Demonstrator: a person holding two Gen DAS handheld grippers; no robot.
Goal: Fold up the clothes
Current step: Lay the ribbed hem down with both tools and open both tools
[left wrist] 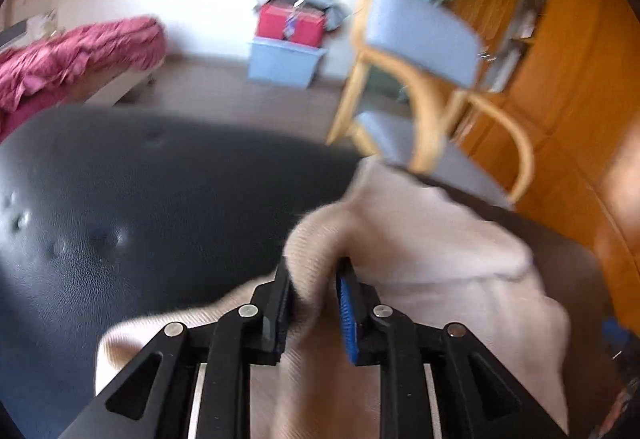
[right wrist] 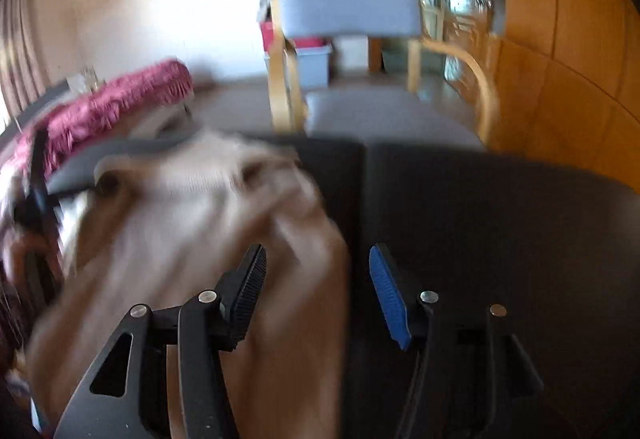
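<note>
A beige knit garment (left wrist: 420, 239) lies bunched on a black leather surface (left wrist: 140, 199). My left gripper (left wrist: 314, 267) is shut on a raised fold of it, with cloth pinched between the black pad and the blue pad. In the right wrist view the same garment (right wrist: 180, 219) is blurred and heaped at the left on the black surface (right wrist: 500, 219). My right gripper (right wrist: 318, 253) stands open over the garment's right edge; cloth lies under its left finger (right wrist: 248, 287), and nothing is pinched. A blurred black shape at the far left may be the other gripper.
A chair with a grey cushion and curved wooden arms (right wrist: 352, 7) stands just beyond the black surface. Wooden cabinets (left wrist: 560, 79) fill the right side. A pink bedspread (left wrist: 72, 55) lies at the left, and a blue bin with a red box (left wrist: 284, 63) sits by the far wall.
</note>
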